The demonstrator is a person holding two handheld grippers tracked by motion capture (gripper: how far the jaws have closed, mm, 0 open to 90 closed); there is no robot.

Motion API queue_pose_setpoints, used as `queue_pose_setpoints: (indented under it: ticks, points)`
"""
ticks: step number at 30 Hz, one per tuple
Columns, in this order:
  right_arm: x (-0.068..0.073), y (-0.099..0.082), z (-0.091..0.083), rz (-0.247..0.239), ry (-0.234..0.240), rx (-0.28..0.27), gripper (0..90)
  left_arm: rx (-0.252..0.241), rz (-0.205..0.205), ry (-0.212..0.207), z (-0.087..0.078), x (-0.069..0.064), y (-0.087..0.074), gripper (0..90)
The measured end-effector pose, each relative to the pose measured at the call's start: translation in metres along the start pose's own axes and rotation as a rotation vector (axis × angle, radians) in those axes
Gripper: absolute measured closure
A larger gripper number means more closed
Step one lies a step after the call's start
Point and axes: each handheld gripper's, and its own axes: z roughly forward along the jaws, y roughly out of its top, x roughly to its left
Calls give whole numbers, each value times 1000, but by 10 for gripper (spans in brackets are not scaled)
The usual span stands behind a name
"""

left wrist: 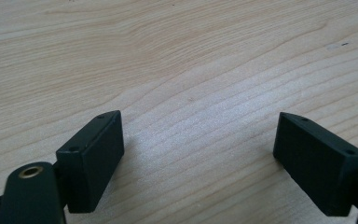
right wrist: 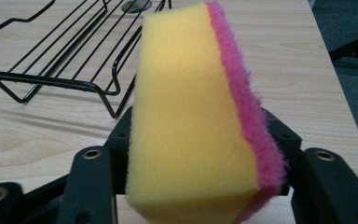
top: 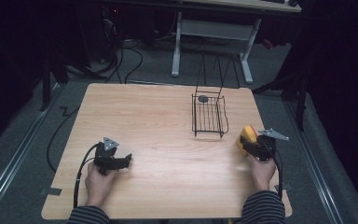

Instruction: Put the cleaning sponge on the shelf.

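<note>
The right tool (top: 251, 145) was clamped on a sponge (right wrist: 196, 116), yellow with a pink scouring face, at the right edge of the tabletop (top: 168, 135). The jaws pressed the two broad faces, one on the yellow foam and one on the pink layer, so the sponge stood up between them, its long axis running away from the tool. Gripping across the thin dimension probably gave the pads flat contact and kept the soft foam from twisting out. In the high view the sponge (top: 245, 137) sat just ahead of the right hand (top: 263, 171), near the front right corner of a black wire rack (top: 208, 115).

The left tool (top: 121, 161) rested released on the left half of the tabletop, jaws wide apart with nothing but bare wood (left wrist: 191, 70) between them. It was well apart from the sponge and appeared parked.

A small dark round object (top: 203, 98) lay at the far end of the rack. The rack's raised front rim and tall wire back were the likely obstacles: the sponge would need to be lifted over the rim if it was to go into the rack.
</note>
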Motion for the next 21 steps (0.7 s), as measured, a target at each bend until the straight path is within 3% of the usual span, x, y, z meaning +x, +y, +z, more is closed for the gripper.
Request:
queue_pose_setpoints:
  ticks: [9, 17, 21]
  points:
    - [2, -5, 3, -30, -16, 15, 591, 0, 0, 0, 0, 0, 0, 167]
    - [3, -7, -2, -24, -27, -11, 607, 0, 0, 0, 0, 0, 0, 167]
    - [3, -7, -5, -43, -35, -19, 607, 0, 0, -1, 0, 0, 0, 167]
